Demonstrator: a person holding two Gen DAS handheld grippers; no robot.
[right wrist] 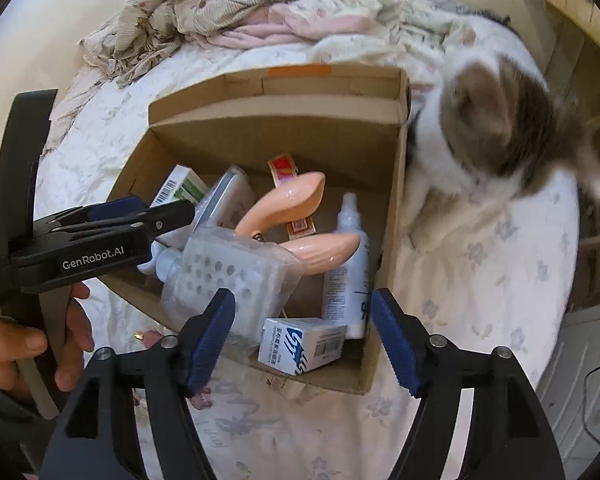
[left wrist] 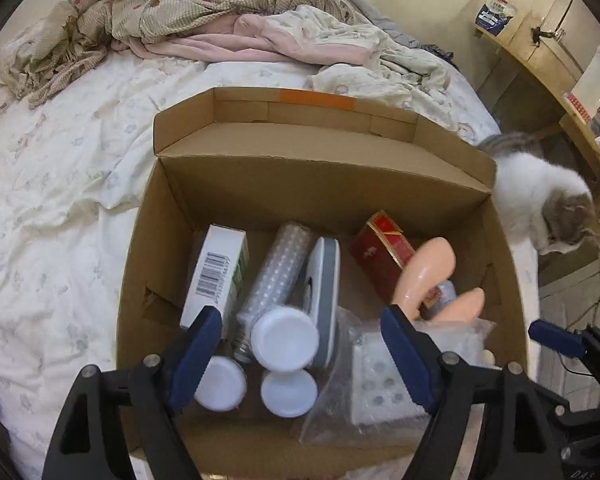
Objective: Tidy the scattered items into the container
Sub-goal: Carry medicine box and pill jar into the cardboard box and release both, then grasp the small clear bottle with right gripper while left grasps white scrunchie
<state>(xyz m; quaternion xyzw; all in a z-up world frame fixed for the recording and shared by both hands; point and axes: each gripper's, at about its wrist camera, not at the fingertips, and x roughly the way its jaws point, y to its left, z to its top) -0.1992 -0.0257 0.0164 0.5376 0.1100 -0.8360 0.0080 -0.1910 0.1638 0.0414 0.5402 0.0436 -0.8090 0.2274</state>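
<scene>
An open cardboard box (left wrist: 324,184) sits on the bed and holds many items: a white carton with a barcode (left wrist: 216,272), clear bottles with white caps (left wrist: 284,338), a red packet (left wrist: 380,256), a peach plastic piece (left wrist: 424,276) and a bagged white block (left wrist: 380,384). My left gripper (left wrist: 300,352) is open and empty above the box's near side. In the right wrist view the box (right wrist: 392,184) also holds a white spray bottle (right wrist: 350,264) and a small blue-and-white carton (right wrist: 300,344). My right gripper (right wrist: 304,344) is open and empty over the box's near corner.
A grey-and-white cat (right wrist: 496,132) stands on the bed against the box's right side; it also shows in the left wrist view (left wrist: 540,200). Crumpled bedding (left wrist: 220,12) lies behind the box. Wooden shelves (left wrist: 560,80) stand to the right.
</scene>
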